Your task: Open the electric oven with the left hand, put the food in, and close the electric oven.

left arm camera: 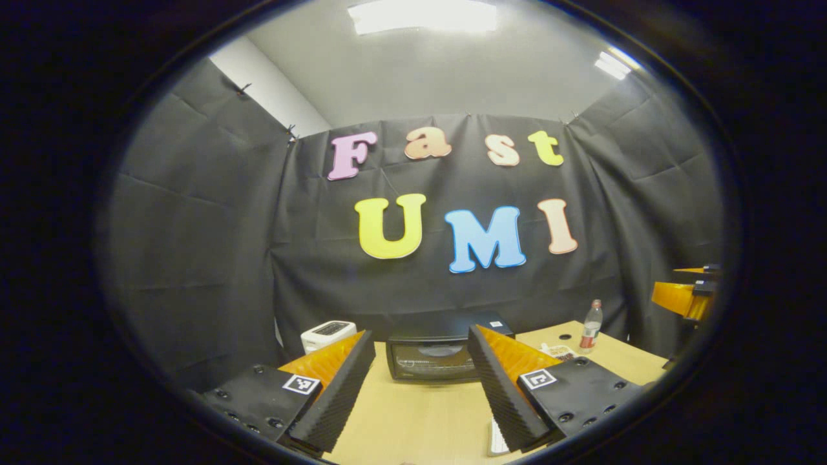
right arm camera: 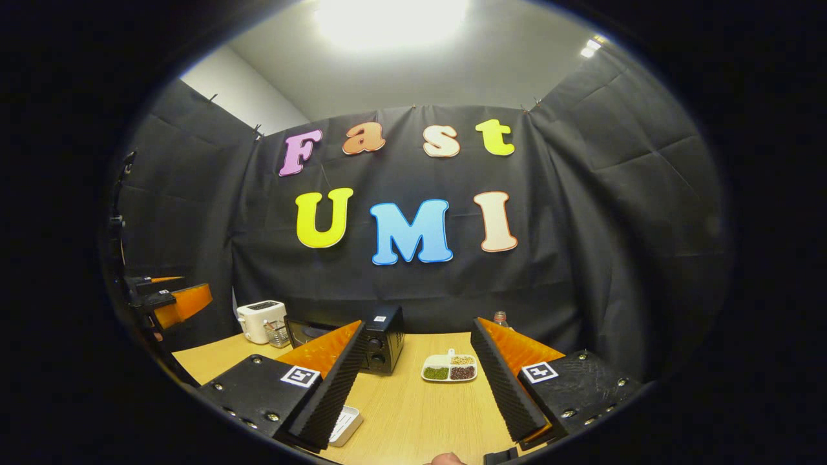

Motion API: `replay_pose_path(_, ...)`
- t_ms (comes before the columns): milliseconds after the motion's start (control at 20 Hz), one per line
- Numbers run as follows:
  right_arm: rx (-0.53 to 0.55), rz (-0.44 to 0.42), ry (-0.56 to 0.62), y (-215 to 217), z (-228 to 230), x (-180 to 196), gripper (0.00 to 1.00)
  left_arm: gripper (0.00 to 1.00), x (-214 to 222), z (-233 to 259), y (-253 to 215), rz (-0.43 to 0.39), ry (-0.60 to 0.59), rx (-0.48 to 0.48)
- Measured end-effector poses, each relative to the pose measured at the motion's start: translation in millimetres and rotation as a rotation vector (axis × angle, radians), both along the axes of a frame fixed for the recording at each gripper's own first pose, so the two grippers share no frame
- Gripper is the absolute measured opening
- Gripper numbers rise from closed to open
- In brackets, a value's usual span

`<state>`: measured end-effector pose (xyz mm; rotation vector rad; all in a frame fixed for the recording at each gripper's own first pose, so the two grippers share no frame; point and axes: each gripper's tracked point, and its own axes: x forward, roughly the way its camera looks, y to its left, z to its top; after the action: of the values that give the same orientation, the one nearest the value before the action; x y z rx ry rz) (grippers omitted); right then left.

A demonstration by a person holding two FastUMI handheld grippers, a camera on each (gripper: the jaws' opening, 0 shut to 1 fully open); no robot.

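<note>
Two risks I am weighing: the oven (left arm camera: pixel 434 356), sitting shut at the worktop's (left arm camera: pixel 413 413) far edge, sliding back if I am yanking its door, and the food dish (right arm camera: pixel 450 370) beside it tipping in a shallow pinch. I am holding both grippers, left gripper (left arm camera: pixel 421 374) and right gripper (right arm camera: pixel 417 378), level, well back, fingers spread wide, gripping nothing.

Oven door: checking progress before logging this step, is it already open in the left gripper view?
No, the oven door stands shut, flush with its front.
</note>
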<state>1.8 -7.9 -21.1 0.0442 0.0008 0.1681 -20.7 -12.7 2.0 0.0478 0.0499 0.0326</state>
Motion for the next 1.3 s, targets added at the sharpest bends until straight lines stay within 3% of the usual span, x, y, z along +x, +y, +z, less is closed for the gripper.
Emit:
replay_pose_path(250, -0.01, -0.012, -0.023, 21.2, 7.9, -7.5, 0.98, 0.97, -8.0, 9.3, 28.8, 0.006, -0.027, 0.005)
replay_pose_path(300, -0.008, -0.021, -0.03, 22.1, 10.9, -9.4, 0.97, 1.0, -5.6, 9.7, 30.3, 0.0, -0.028, -0.003)
replay_pose_path(650, -0.016, -0.081, -0.022, 17.4, 11.2, -13.9, 0.98, 0.97, -0.3, 6.5, 29.7, -0.029, -0.037, -0.018)
replay_pose_path(900, -0.026, -0.102, -0.023, 14.4, 12.1, -16.8, 0.98, 1.0, 2.9, 0.7, 27.4, -0.047, -0.025, -0.039)
replay_pose_path(950, -0.029, -0.101, -0.025, 14.0, 12.8, -17.3, 0.98, 0.9, 3.3, -0.8, 27.4, -0.049, -0.021, -0.041)
replay_pose_path(1000, -0.03, -0.103, -0.026, 13.8, 13.9, -17.8, 0.98, 1.0, 3.1, -0.7, 26.9, -0.05, -0.019, -0.042)
replay_pose_path(1300, -0.03, -0.094, -0.033, 20.2, 19.4, -16.0, 0.98, 1.0, 4.8, 0.4, 27.4, -0.056, -0.022, -0.03)
